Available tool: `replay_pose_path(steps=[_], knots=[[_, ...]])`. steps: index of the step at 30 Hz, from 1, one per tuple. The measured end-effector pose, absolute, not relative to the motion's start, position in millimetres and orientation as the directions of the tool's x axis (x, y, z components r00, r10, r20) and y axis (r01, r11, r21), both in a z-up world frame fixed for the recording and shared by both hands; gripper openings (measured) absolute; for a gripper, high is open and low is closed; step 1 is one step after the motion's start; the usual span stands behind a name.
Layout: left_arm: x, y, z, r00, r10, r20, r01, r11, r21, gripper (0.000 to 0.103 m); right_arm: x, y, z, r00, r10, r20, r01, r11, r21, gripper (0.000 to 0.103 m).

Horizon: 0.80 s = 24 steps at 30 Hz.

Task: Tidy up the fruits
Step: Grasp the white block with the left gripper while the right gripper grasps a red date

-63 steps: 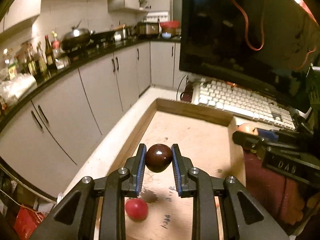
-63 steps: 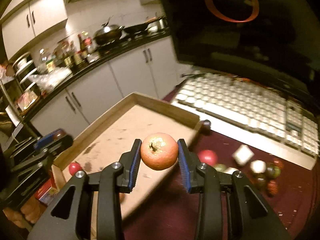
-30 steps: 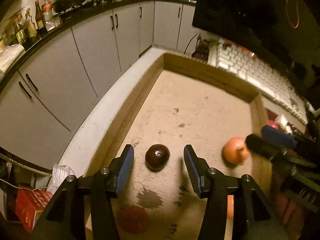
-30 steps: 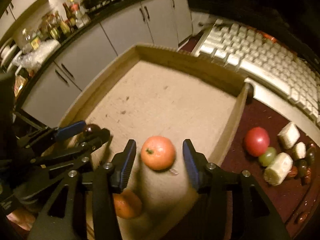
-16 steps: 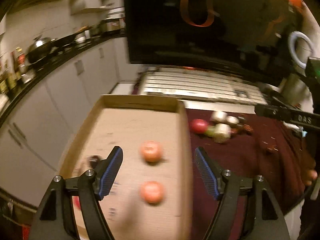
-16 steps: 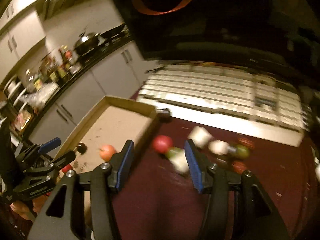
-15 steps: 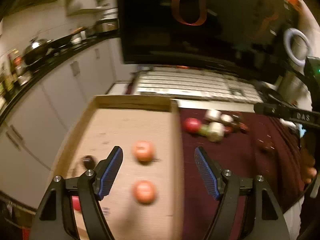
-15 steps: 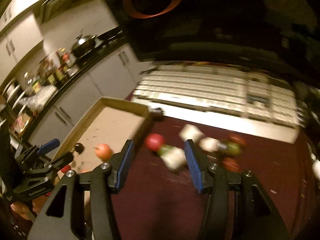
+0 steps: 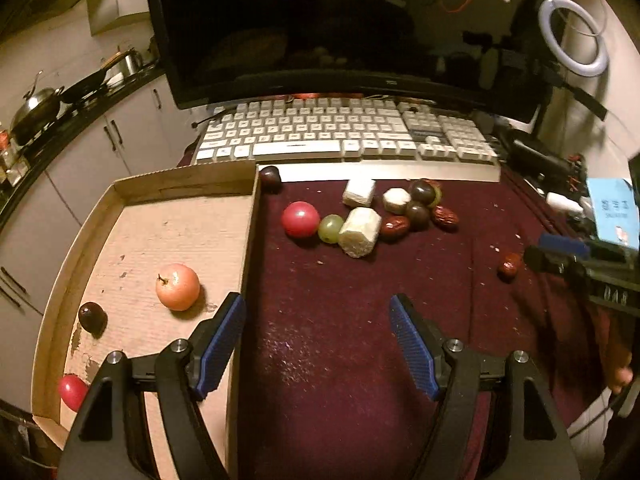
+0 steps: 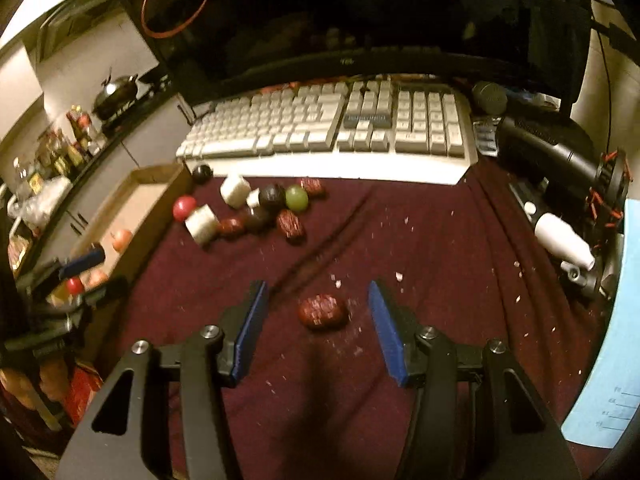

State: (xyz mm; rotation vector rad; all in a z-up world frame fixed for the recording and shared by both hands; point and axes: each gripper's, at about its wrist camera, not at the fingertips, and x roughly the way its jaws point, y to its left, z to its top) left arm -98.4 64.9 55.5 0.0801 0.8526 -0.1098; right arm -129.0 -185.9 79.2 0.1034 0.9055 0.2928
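My left gripper (image 9: 316, 344) is open and empty above the maroon cloth, just right of the cardboard tray (image 9: 248, 240). In the tray lie an orange-pink fruit (image 9: 177, 287), a dark plum (image 9: 91, 316) and a small red fruit (image 9: 72, 391). A pile on the cloth holds a red fruit (image 9: 300, 219), a green grape (image 9: 331, 229), white chunks (image 9: 360, 232) and dark dates (image 9: 418, 214). My right gripper (image 10: 316, 324) is open, with a lone red date (image 10: 322, 311) lying on the cloth between its fingers. That date also shows in the left wrist view (image 9: 509, 266).
A white keyboard (image 9: 344, 132) and a dark monitor (image 9: 340, 28) stand behind the cloth. A dark plum (image 9: 270, 178) sits by the tray's far corner. A white bottle (image 10: 562, 240), black gear and blue paper (image 10: 612, 320) lie at the right. Kitchen cabinets are left.
Both grippers let go of their fruits in the tray, then swung right. The left now hangs over the cloth; the right now straddles the lone date.
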Motion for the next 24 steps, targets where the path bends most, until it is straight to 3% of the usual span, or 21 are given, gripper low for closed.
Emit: replay_pose_path(steps=[12, 18, 24], knots=[[-72, 56, 56, 0.651, -0.016, -0.759, 0.085, 0.995, 0.052, 0.074, -116, -171, 52, 0.550, 0.260, -0.794, -0.244, 0.959, 0.145, 0.053], [-55, 44, 52, 0.638, -0.017, -0.770, 0.085, 0.995, 0.049, 0.074, -113, -165, 46, 0.555, 0.228, -0.800, -0.278, 0.957, 0.080, 0.034], [-34, 33, 38, 0.609, 0.004, -0.793, 0.076, 0.995, 0.063, 0.074, -111, -172, 46, 0.566, 0.278, -0.776, -0.284, 0.950, 0.133, 0.034]])
